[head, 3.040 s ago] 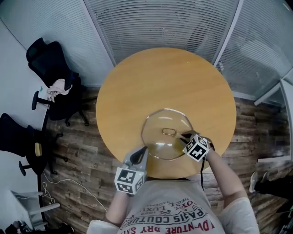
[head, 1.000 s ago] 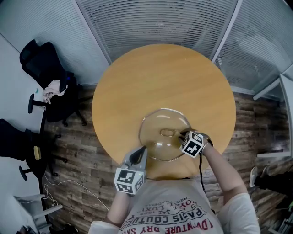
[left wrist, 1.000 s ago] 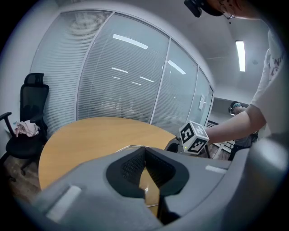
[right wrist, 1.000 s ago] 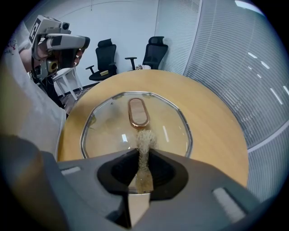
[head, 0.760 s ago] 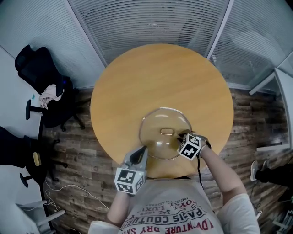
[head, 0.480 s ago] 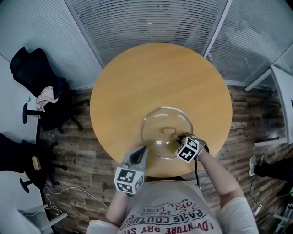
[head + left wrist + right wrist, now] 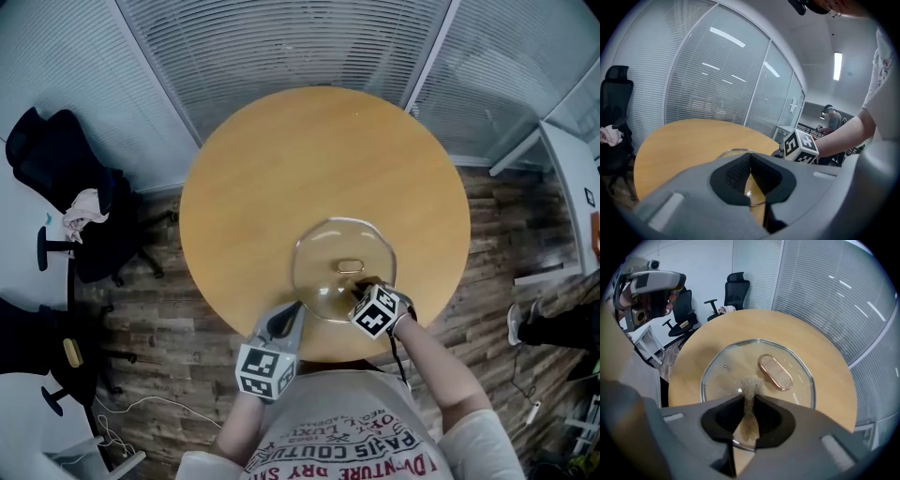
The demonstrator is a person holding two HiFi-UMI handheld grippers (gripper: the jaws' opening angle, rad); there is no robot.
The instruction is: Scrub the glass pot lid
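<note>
Held the left gripper [image 7: 750, 157] with fingers together, tips at the 7 o'clock rim of the glass lid [image 7: 323, 258]. Clamped the right gripper [image 7: 749, 397] fingers on a brown scrub pad [image 7: 750, 420], its end touching the glass at about 5 o'clock, just beside the oval handle [image 7: 775, 372]. Found the lid flat on the round wooden worktop [image 7: 309, 150], near its 6 o'clock edge. Saw office chairs [image 7: 56, 178] at 9 o'clock and blinds [image 7: 281, 47] at 12 o'clock.
</note>
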